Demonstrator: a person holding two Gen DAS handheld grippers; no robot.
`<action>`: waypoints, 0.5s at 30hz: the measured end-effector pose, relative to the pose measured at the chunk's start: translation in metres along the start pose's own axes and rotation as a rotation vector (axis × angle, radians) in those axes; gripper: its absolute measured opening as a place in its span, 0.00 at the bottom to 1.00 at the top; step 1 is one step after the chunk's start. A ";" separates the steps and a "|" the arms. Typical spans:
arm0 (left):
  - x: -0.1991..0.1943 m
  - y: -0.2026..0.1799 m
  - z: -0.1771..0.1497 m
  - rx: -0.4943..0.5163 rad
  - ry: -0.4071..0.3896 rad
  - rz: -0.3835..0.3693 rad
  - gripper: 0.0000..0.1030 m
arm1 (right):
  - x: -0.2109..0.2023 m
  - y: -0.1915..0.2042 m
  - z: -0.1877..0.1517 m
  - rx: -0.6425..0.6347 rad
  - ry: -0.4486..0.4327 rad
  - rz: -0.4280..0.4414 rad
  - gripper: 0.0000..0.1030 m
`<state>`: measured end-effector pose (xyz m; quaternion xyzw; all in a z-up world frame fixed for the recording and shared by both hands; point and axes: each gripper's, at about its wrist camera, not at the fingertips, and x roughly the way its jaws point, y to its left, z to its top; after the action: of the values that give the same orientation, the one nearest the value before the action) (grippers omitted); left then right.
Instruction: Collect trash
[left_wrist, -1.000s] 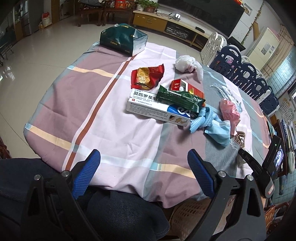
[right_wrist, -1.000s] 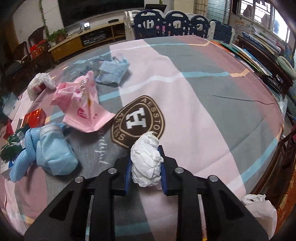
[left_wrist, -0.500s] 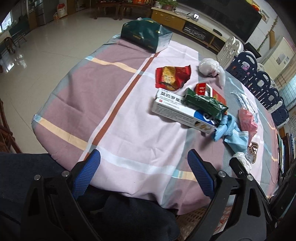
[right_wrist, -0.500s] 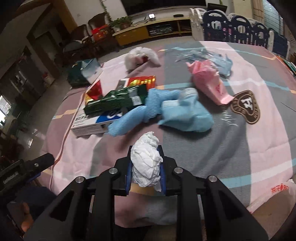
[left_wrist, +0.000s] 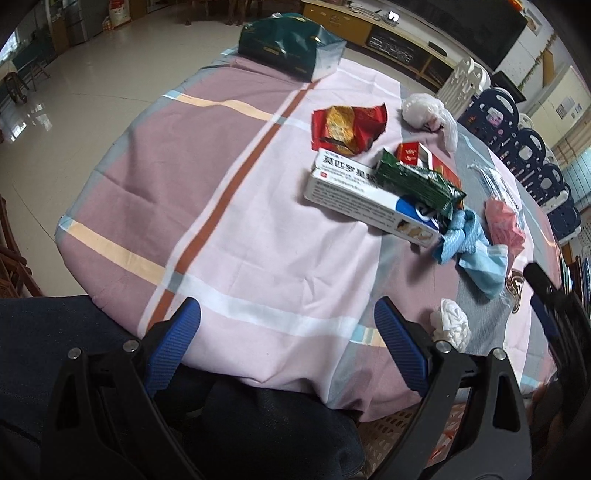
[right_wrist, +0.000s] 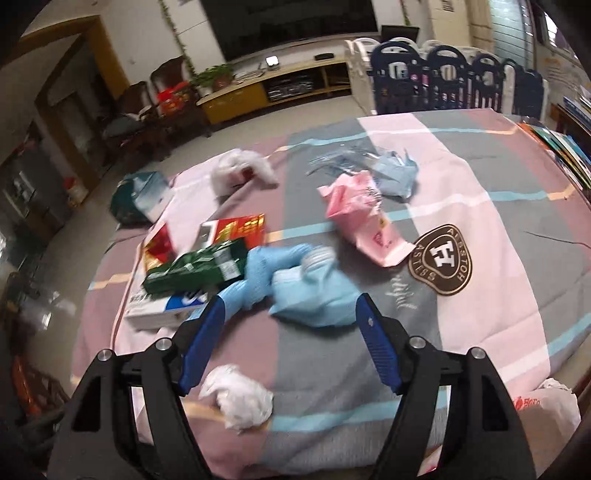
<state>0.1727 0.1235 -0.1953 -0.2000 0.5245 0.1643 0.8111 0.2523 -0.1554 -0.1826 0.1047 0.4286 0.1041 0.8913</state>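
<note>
My right gripper (right_wrist: 290, 345) has just been opening its jaws; the white paper wad (right_wrist: 236, 400) they were clamping a second ago is now lying free near the counter's (left_wrist: 236, 229) near edge, below my left pad. It's a crumpled lump with no clear long axis. My left gripper (left_wrist: 286, 349) is hovering wide, holding nothing.

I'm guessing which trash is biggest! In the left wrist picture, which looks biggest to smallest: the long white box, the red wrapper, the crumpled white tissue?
1. Long white cardboard box
2. Red foil snack wrapper
3. Crumpled white paper tissue ball

The tissue sits nearest the camera and still looks smallest, so that place is safe.
</note>
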 end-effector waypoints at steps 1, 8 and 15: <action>0.001 -0.001 -0.001 0.003 0.004 0.000 0.92 | 0.007 -0.001 0.002 -0.004 0.001 -0.026 0.70; 0.004 -0.004 -0.001 0.005 0.012 -0.029 0.92 | 0.071 0.009 0.006 -0.158 0.071 -0.140 0.49; 0.006 -0.027 -0.008 0.078 0.022 -0.120 0.92 | 0.048 0.000 -0.023 -0.129 0.100 -0.050 0.12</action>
<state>0.1818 0.0971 -0.1994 -0.2012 0.5266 0.0925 0.8208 0.2631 -0.1404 -0.2322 0.0309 0.4677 0.1144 0.8759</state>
